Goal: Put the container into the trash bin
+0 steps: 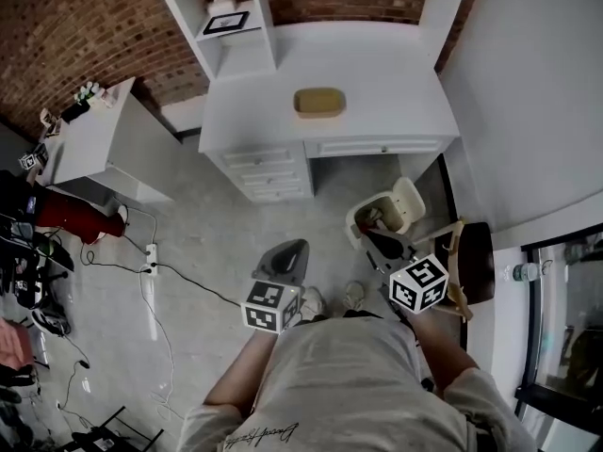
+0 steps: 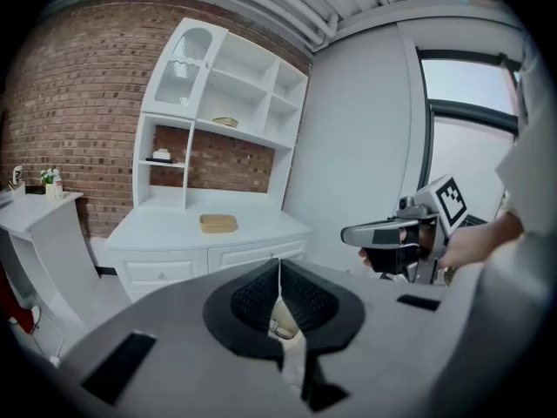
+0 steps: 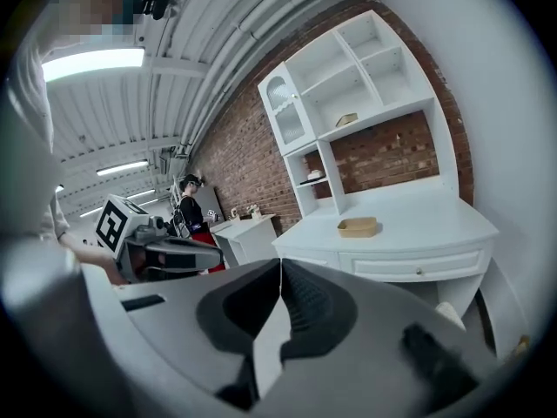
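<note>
Two grippers are held close to the person's body in the head view, the left gripper (image 1: 292,250) and the right gripper (image 1: 375,238). Each gripper's own view shows its jaws pressed together with nothing between them. Neither gripper touches a task item.

Location of task items:
- The container (image 1: 318,102), a shallow tan tray, lies on the white desk (image 1: 396,92). It is at 12 o'clock from the grippers and well apart from them.
- The trash bin (image 1: 407,203) stands on the floor below the desk's right end, at about 5 o'clock from the container. Its lid is up, and it sits just beyond the right gripper's tip.

Assessment: the step in hand appears to be the approach, and the pick-up has not begun. The next move calls for three things:
- closing the distance to the desk;
- parting one gripper's jaws;
- setting them over the container's low wall before closing.

The tray looks light and shallow, so a grip on its rim seems the likely hold. From there the carry runs down towards 5 o'clock to the bin.

Limits of observation:
- The right gripper covers part of the bin's mouth in the head view, and the dark matter inside cannot be identified.
- Whether the container holds anything cannot be told at this range.
- Neither gripper view shows the bin clearly.
- Both hands sit largely behind the marker cubes.
</note>
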